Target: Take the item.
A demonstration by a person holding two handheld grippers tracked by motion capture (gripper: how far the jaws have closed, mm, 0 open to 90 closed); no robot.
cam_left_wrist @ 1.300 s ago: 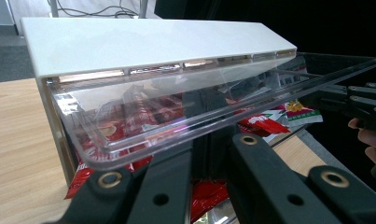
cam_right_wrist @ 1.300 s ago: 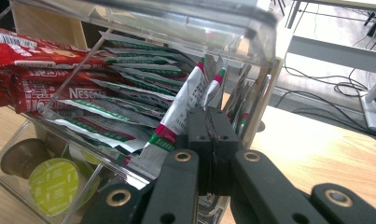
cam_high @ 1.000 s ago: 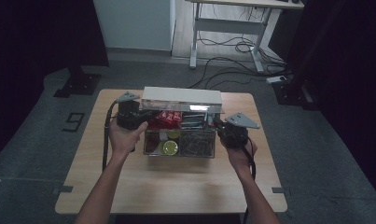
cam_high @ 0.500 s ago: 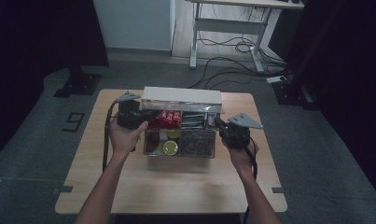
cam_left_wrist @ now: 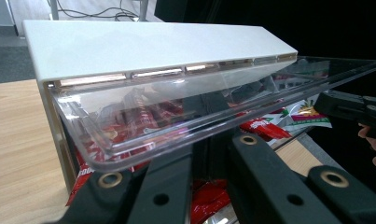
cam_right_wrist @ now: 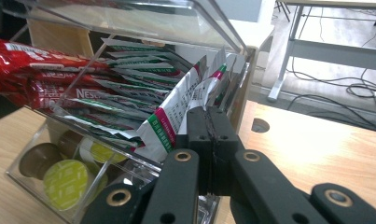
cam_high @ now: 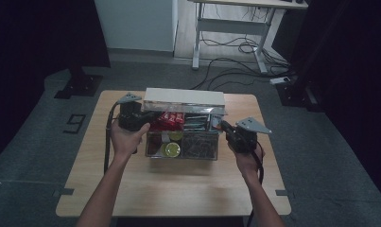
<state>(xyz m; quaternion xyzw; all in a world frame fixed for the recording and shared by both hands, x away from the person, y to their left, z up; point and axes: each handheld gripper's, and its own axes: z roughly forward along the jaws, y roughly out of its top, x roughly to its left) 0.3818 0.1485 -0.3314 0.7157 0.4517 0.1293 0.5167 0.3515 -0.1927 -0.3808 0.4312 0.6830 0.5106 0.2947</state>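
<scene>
Black two-jaw grippers with brass-ringed screw holes

Matte black left gripper (cam_high: 148,115) and right gripper (cam_high: 223,126), grey three-cornered top plates, black trailing cables; bare forearms.

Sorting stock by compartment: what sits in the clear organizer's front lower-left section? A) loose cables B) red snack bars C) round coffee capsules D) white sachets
C: in the right gripper view, round coffee capsules with green and brown tops lie in the clear organizer's lowest front section.

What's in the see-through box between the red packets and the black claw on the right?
Between the red packets and the right gripper lies a row of green-and-white sachets standing in the clear box; the right gripper view shows this.
</scene>
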